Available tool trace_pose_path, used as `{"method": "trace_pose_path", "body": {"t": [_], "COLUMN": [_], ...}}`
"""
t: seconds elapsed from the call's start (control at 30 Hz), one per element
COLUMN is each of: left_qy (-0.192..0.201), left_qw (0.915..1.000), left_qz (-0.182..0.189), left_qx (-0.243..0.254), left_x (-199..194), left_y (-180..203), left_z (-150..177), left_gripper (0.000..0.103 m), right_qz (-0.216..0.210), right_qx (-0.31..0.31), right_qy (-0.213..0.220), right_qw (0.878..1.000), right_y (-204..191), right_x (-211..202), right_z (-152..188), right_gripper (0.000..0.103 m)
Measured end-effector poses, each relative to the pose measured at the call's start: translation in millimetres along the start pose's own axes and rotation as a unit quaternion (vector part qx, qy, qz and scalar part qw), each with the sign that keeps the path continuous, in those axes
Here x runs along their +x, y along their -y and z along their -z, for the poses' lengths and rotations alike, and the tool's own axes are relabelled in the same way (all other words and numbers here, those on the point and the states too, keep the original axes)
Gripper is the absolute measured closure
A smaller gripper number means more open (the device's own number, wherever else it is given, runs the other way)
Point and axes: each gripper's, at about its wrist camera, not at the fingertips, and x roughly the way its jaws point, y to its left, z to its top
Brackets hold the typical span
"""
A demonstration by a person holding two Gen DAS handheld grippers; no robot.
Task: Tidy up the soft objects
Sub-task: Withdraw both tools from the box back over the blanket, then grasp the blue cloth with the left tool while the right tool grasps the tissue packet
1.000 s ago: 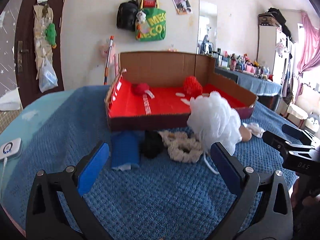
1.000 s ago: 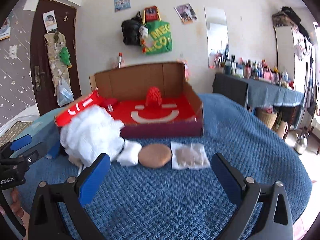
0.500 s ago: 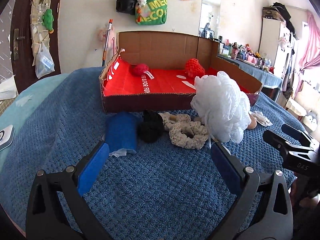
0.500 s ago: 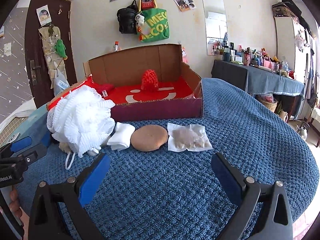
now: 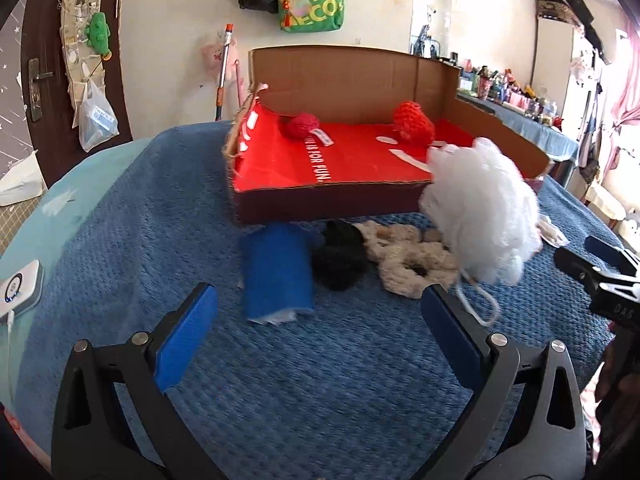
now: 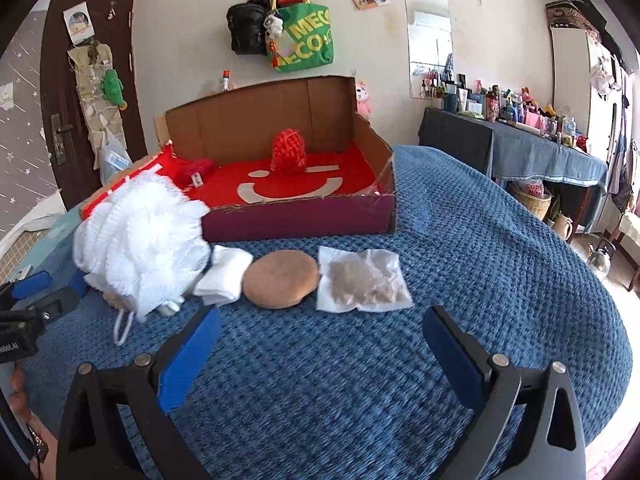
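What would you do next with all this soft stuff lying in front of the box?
Probably ease the open left gripper forward onto the blue folded cloth: it lies nearest, outside the red-lined cardboard box, and both grippers are empty.

We cannot see all of the cream scrunchies (image 5: 416, 258): the white bath pouf (image 5: 482, 210) hides their right part. The pouf also covers the cardboard box's (image 6: 300, 216) front left corner. The small device (image 5: 18, 290) is cut off at the left edge.
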Motion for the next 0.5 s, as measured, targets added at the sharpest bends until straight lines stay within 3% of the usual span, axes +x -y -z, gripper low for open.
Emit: {"method": "trace_pose_path", "body": {"t": [0.2, 0.5], "left_qy": [-0.032, -0.073], "left_qw": [0.9993, 0.9958], "left_qz": [-0.011, -0.023], "left_qx": [0.013, 0.050], "left_x": [15, 39], "left_y": [-21, -30], "left_z": [-14, -25], "left_gripper": [0.000, 0.000], "right_qz": [0.014, -0.002], "right_qx": [-0.001, 0.045], "right_qy": [-0.030, -0.110], "right_qw": [0.999, 0.993], "right_y": [14, 49], "right_x": [13, 49], "right_z": [-17, -34], "right_gripper": [0.000, 0.000]}}
